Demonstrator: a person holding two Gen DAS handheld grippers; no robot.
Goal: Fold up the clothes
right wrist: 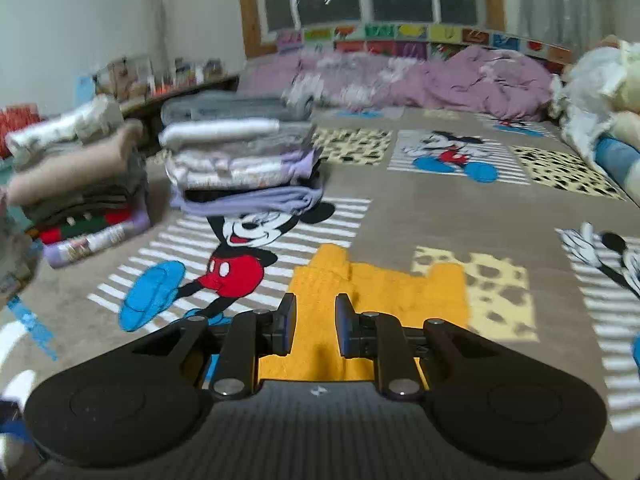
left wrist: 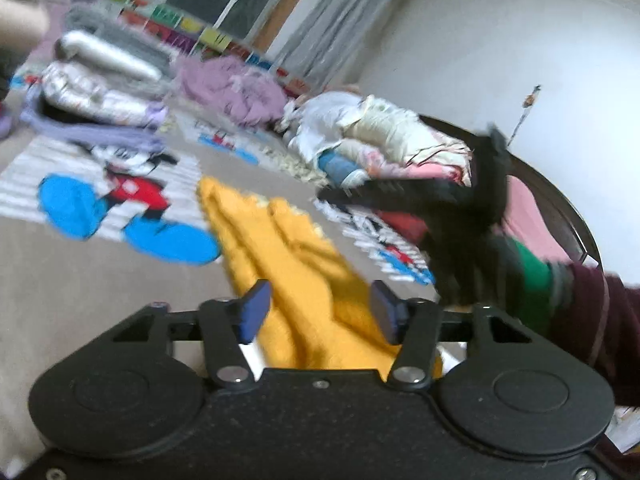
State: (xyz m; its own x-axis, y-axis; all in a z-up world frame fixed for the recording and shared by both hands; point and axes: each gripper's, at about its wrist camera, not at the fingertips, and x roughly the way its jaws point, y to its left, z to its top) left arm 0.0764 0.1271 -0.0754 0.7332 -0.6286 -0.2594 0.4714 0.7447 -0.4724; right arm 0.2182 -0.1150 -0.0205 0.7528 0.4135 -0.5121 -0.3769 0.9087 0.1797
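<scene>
A yellow garment (left wrist: 288, 248) lies in long folds on the Mickey Mouse bedspread (left wrist: 80, 300). My left gripper (left wrist: 320, 312) hovers over its near end, open, with the cloth showing between the blue pads (left wrist: 256, 312). In the right wrist view the same yellow garment (right wrist: 380, 292) lies flat ahead. My right gripper (right wrist: 316, 324) is above its near edge, with a narrow gap between the fingers and nothing clamped. In the left wrist view the right gripper (left wrist: 452, 208) is a blurred black shape to the right of the garment, held by a hand in a maroon sleeve (left wrist: 600, 312).
Two stacks of folded clothes (right wrist: 240, 160) (right wrist: 80, 184) stand at the left of the bedspread (right wrist: 440, 220). An unfolded heap (left wrist: 380, 140) lies on the right side. A crumpled purple duvet (right wrist: 460, 76) runs along the far edge under the window.
</scene>
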